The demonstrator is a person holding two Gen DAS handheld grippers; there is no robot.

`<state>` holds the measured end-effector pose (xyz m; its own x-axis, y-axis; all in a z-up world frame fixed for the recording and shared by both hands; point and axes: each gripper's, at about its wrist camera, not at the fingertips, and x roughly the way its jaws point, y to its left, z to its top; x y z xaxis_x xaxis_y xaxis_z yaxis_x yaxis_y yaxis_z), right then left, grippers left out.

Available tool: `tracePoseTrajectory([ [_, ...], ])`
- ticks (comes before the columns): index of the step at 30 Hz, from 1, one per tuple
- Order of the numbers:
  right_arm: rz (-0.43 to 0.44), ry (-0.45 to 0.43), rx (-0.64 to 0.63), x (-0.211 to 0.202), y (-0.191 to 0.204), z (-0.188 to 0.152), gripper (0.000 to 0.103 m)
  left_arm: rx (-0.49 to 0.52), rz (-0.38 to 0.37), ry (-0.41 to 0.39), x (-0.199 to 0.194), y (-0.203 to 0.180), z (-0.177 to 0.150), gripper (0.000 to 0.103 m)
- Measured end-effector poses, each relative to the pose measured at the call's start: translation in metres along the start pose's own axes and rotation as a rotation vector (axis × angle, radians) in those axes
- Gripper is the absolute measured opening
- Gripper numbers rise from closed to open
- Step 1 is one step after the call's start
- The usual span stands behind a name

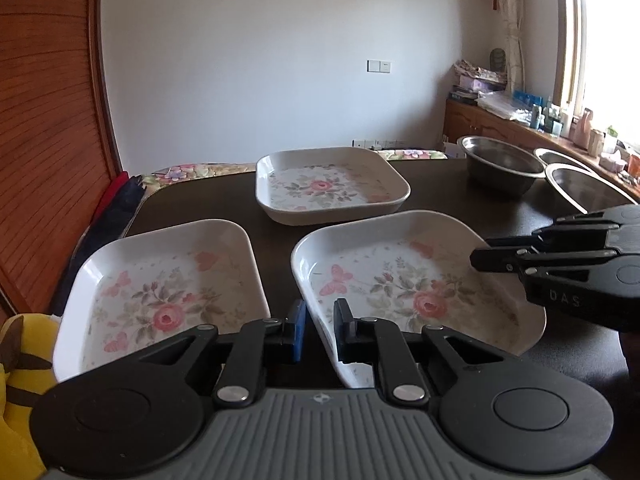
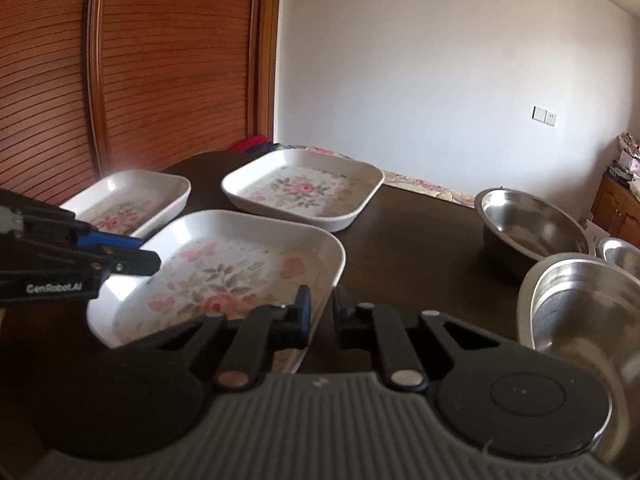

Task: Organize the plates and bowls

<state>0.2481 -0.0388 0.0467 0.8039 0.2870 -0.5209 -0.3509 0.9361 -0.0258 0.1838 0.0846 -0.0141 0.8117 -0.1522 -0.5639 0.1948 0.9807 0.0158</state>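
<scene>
Three white square plates with rose prints lie on the dark table: a near left plate (image 1: 160,292) (image 2: 128,204), a near middle plate (image 1: 408,280) (image 2: 224,276), and a far plate (image 1: 328,184) (image 2: 304,188). My left gripper (image 1: 320,332) (image 2: 150,256) has its jaws closed around the middle plate's left rim. My right gripper (image 2: 320,316) (image 1: 476,258) has its jaws closed around that plate's right rim. Three steel bowls (image 1: 500,168) (image 2: 532,228) stand at the right.
A wooden slatted door (image 2: 120,80) stands to the left. A cabinet with clutter (image 1: 520,120) runs under the window at the right. Floral chair cushions (image 1: 192,170) sit behind the table. A yellow object (image 1: 20,360) lies at the near left.
</scene>
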Motion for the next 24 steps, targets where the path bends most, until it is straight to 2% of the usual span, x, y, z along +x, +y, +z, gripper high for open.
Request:
tracePoseTrajectory([
  [15,-0.011,0.030,-0.002,0.008,-0.001,-0.003,0.013,-0.010,-0.005,0.011,0.002,-0.002,-0.003,0.040],
  [20,-0.001,0.039,0.034,0.008,-0.004,-0.003,0.013,-0.009,-0.011,-0.021,-0.013,-0.006,0.000,0.040],
  [24,0.007,0.005,0.073,-0.004,-0.008,-0.003,0.011,-0.005,-0.018,-0.048,-0.030,-0.012,0.002,0.040],
])
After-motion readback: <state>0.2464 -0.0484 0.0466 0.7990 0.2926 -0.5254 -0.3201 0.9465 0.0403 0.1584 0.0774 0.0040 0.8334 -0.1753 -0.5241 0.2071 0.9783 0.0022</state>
